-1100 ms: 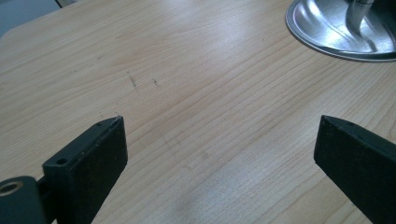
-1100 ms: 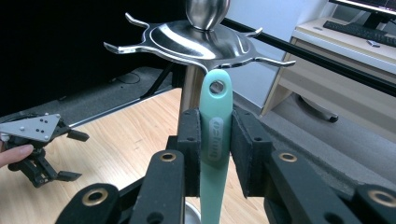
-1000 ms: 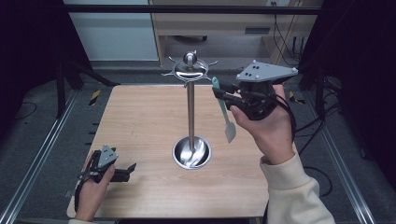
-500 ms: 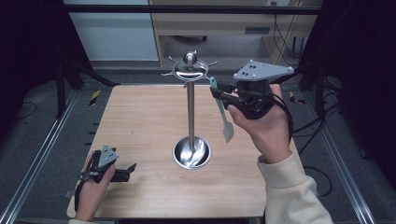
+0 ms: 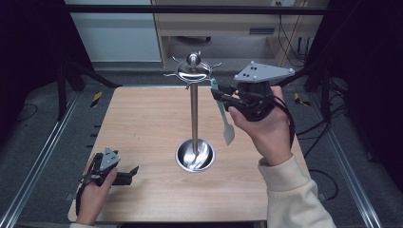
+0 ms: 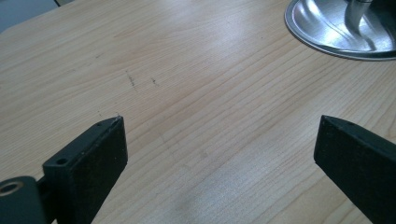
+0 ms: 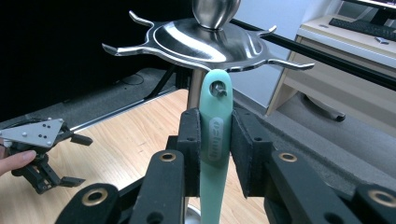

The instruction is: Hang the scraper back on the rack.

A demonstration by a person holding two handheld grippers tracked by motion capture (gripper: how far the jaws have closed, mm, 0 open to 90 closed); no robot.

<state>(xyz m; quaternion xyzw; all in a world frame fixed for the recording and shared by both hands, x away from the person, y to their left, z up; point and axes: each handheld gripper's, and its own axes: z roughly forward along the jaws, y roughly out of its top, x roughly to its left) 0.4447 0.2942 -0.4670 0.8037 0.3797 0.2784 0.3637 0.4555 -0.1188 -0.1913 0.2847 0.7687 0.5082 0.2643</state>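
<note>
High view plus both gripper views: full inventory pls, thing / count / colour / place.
utensil stand: 1, polished steel, middle of the table; round dish base, upright pole, hooked top disc with a ball knob.
spatula: 1, pale green handle with a lighter blade, hanging blade down beside the stand's top; its hanging hole sits just under a hook in the right gripper view.
table: 1, light wood, under everything.
desk: 1, light wood, beyond the table's far edge.
keyboard: 1, black, on the desk.
left hand-held gripper: 1, black with a grey plate, resting on the table's near left corner, jaws wide apart with nothing between them.
right hand-held gripper: 1, black with a grey plate, raised right of the stand, jaws clamped on the spatula handle.
</note>
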